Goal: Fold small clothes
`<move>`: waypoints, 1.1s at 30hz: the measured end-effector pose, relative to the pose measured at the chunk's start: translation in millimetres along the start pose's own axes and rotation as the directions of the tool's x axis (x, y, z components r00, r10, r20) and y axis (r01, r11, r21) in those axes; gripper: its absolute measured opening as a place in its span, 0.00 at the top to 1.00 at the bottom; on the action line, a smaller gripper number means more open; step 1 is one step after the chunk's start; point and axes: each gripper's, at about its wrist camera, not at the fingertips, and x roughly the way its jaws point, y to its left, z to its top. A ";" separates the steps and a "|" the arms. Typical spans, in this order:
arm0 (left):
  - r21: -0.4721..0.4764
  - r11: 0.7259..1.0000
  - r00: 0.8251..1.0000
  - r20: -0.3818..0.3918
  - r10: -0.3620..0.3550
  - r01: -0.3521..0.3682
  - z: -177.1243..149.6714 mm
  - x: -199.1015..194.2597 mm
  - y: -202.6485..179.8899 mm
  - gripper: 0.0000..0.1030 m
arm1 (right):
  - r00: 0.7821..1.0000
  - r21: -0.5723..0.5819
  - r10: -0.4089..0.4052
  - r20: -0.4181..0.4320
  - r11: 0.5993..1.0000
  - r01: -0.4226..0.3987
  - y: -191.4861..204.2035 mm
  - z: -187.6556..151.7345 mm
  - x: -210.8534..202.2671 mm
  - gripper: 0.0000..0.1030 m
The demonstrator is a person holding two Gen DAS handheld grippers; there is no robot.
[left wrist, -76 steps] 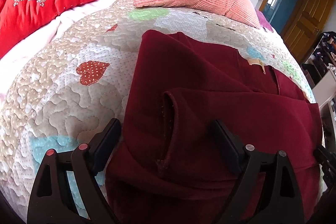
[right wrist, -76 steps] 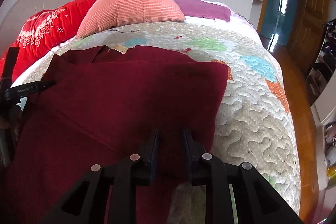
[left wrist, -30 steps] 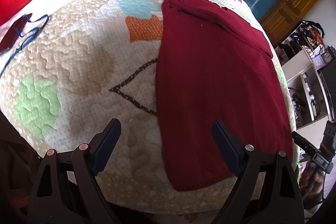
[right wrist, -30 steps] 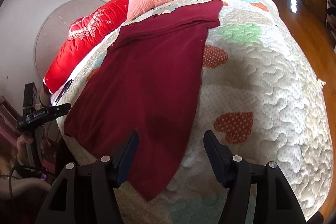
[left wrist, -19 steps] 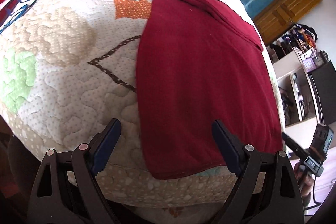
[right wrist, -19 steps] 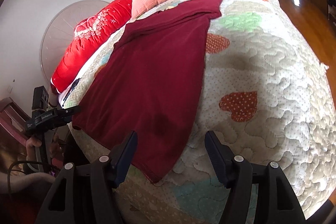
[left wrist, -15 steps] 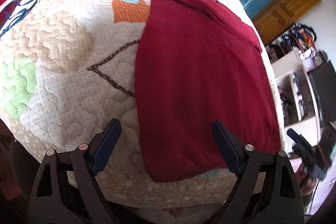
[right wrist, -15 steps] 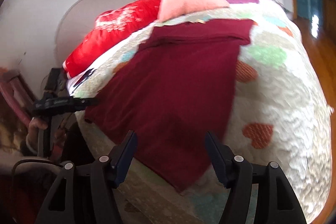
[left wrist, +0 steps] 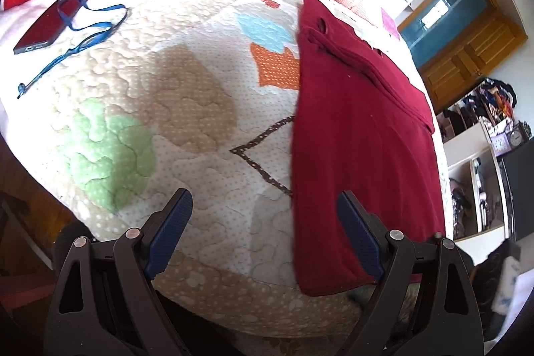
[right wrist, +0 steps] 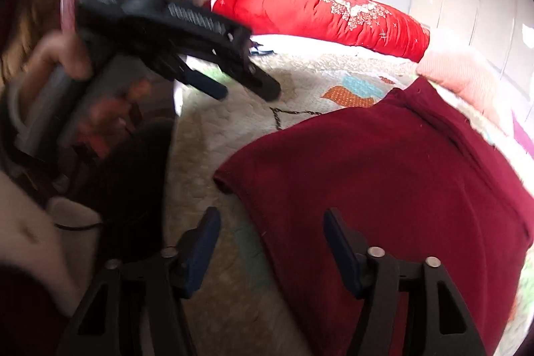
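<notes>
From my left wrist, my left tongs (left wrist: pixel 263 229) gape wide with nothing in them. The dark red garment (left wrist: pixel 360 135) lies flat on the quilt (left wrist: pixel 187 109) toward two o'clock. A phone (left wrist: pixel 50 25) on a blue strap sits at ten o'clock.

From my right wrist, my right tongs (right wrist: pixel 270 242) are spread wide and empty, the garment (right wrist: pixel 383 175) at two o'clock. My left tongs (right wrist: pixel 247 85) hang open at eleven o'clock.

Left gripper (left wrist: pixel 263 222) and right gripper (right wrist: pixel 268 234) spread wide, empty.
</notes>
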 end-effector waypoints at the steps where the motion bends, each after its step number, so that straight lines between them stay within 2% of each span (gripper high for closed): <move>1: -0.013 1.000 1.000 0.005 -0.004 0.004 0.7 -1.4 3.0 0.14 | 0.999 -0.011 -0.038 -0.029 0.999 0.038 1.4 2.4 11.9 0.65; 3: -0.035 0.999 1.000 0.014 -0.015 0.015 3.0 -4.5 7.3 0.14 | 1.000 0.042 0.002 -0.008 0.999 -0.002 -3.1 9.2 20.6 0.77; 5: -0.044 0.999 0.999 0.027 -0.022 0.023 4.7 -10.0 9.3 0.14 | 0.987 0.199 0.146 0.062 0.968 -0.156 -22.6 15.4 15.8 0.78; 6: -0.044 0.999 0.999 0.036 -0.024 0.025 4.8 -13.0 9.3 0.14 | 0.968 0.306 0.221 0.116 0.920 -0.246 -37.4 15.0 12.9 0.78; 8: -0.041 0.999 0.999 0.047 -0.028 0.030 5.3 -16.3 7.1 0.14 | 0.921 0.483 0.325 0.212 0.785 -0.388 -64.3 7.2 14.7 0.78; 9: -0.037 0.999 0.998 0.047 -0.031 0.032 5.6 -15.9 5.4 0.14 | 0.905 0.518 0.360 0.229 0.742 -0.426 -69.0 3.0 18.5 0.77; 10: -0.035 0.999 0.998 0.045 -0.034 0.035 5.9 -14.9 3.5 0.14 | 0.904 0.517 0.375 0.207 0.742 -0.427 -65.1 1.0 23.4 0.77; 12: -0.033 0.999 0.999 0.038 -0.040 0.041 5.5 -10.5 -0.5 0.14 | 0.923 0.432 0.369 0.110 0.818 -0.379 -40.6 2.2 29.0 0.74; 13: -0.031 0.999 0.999 0.029 -0.042 0.043 4.7 -7.9 -3.2 0.14 | 0.931 0.335 0.358 0.076 0.870 -0.362 -20.3 4.0 22.4 0.70; 15: -0.020 0.998 0.999 0.010 -0.051 0.051 1.1 -3.3 -9.0 0.14 | 0.932 0.300 0.354 0.074 0.884 -0.359 -14.5 3.1 15.1 0.50; 17: 0.001 0.999 0.999 -0.006 -0.051 0.051 -3.3 1.3 -15.3 0.14 | 0.922 0.292 0.378 0.084 0.875 -0.386 -16.7 -2.3 1.5 0.50; 18: 0.014 0.999 0.999 -0.014 -0.046 0.047 -5.3 4.0 -18.8 0.14 | 0.925 0.311 0.368 0.092 0.872 -0.378 -23.0 -7.0 -7.0 0.50; 20: 0.048 0.998 0.999 -0.032 -0.035 0.036 -9.8 10.5 -27.4 0.14 | 0.954 0.373 0.274 0.120 0.878 -0.299 -42.4 -21.9 -32.4 0.50; 23: 0.102 0.995 0.998 -0.058 -0.007 0.013 -17.6 22.0 -38.8 0.14 | 0.978 0.503 0.140 0.156 0.841 -0.201 -83.8 -48.5 -76.4 0.50; 26: 0.185 0.982 0.995 -0.075 0.063 -0.048 -27.4 34.4 -51.6 0.14 | 0.993 0.626 -0.022 0.114 0.778 -0.055 -122.8 -80.4 -116.4 0.49; 28: 0.238 0.968 0.992 -0.077 0.104 -0.083 -33.5 40.5 -58.8 0.14 | 0.995 0.687 -0.084 0.060 0.726 0.020 -141.4 -105.9 -133.1 0.49; 31: 0.273 0.957 0.988 -0.081 0.128 -0.102 -38.3 46.3 -62.5 0.14 | 0.993 0.755 -0.122 -0.004 0.650 0.083 -155.9 -135.7 -140.9 0.49; 33: 0.264 0.959 0.988 -0.092 0.126 -0.098 -36.6 50.2 -60.1 0.14 | 0.995 0.790 -0.103 -0.004 0.610 0.066 -164.6 -156.6 -147.2 0.49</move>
